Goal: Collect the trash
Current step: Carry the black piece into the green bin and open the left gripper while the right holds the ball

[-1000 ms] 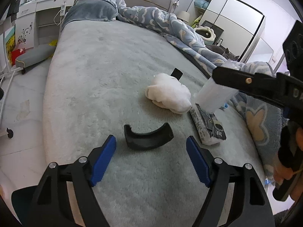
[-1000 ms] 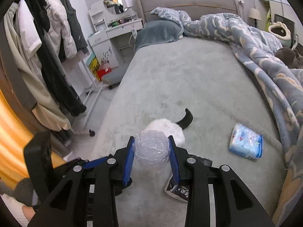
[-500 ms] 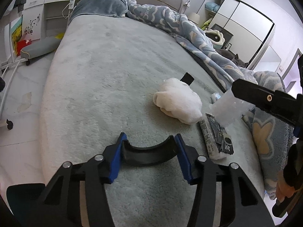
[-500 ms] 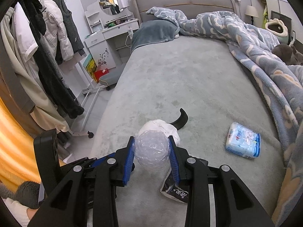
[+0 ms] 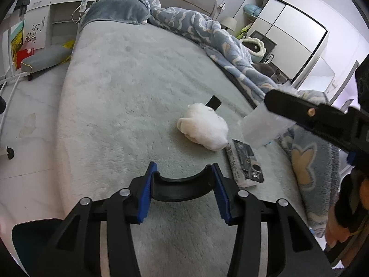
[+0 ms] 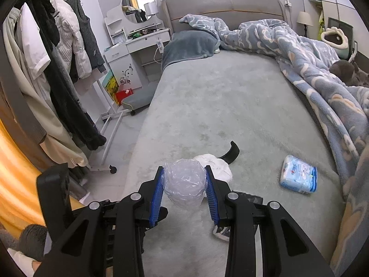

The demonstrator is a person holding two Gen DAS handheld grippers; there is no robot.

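My left gripper (image 5: 183, 192) is shut on a curved black plastic piece (image 5: 182, 188) held above the grey bed (image 5: 126, 87). My right gripper (image 6: 184, 195) is shut on a crumpled clear plastic cup (image 6: 184, 185); the cup also shows in the left wrist view (image 5: 260, 128), at the right. On the bed lie a white crumpled tissue wad (image 5: 204, 127), a black and white wrapper (image 5: 244, 161), another curved black piece (image 6: 230, 153) and a blue tissue pack (image 6: 298, 177).
A blue patterned duvet (image 6: 311, 57) is bunched along the bed's right side. A grey pillow (image 6: 189, 46) lies at the headboard. A clothes rack (image 6: 57, 69) and a white dresser (image 6: 133, 53) stand left of the bed.
My left gripper went from open around the curved black piece to shut on it, then lifted it off the bed. My right gripper kept holding the cup and rose slightly.
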